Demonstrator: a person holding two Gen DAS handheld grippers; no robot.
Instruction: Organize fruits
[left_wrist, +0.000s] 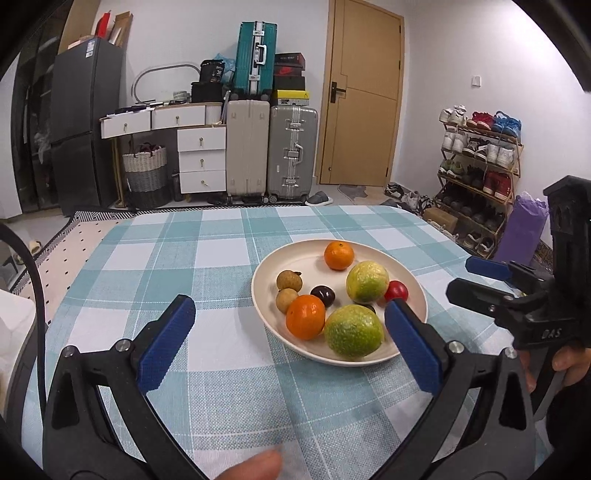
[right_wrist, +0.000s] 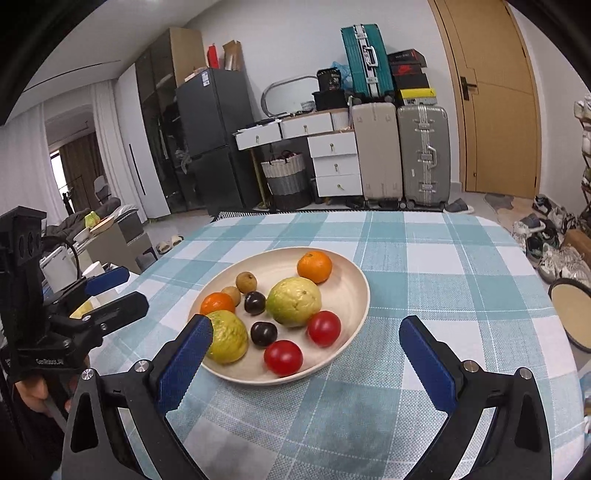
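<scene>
Fruit of several kinds lies gathered in a shallow cream-coloured round plate (left_wrist: 263, 273) that sits on the bench, whose top is covered by a teal-and-white checked cloth (left_wrist: 207, 258). On the plate, in the right wrist view, are two orange mandarins (right_wrist: 314, 266), two large yellow-green guavas (right_wrist: 294, 302), two small tan longans (right_wrist: 246, 282), two dark purple round plums (right_wrist: 255, 302) and two shiny red tomatoes (right_wrist: 283, 357). The guavas take the middle and near-left of the plate, the tomatoes lie at its near-right rim, and one mandarin rests alone at the far side. The left hand-held gripper (left_wrist: 288, 334) has its blue-padded jaws spread wide with nothing between the pads; its right pad stands in front of the plate's near edge, beside a guava. The right hand-held gripper (right_wrist: 304, 349) is likewise wide open and empty, with its left pad in front of the nearer guava. Each hand-held gripper shows at the edge of the other's view, held by a hand (left_wrist: 570, 360). A dark-rimmed tan round dish (right_wrist: 572, 314) lies at the bench's right edge, well apart from the plate.
</scene>
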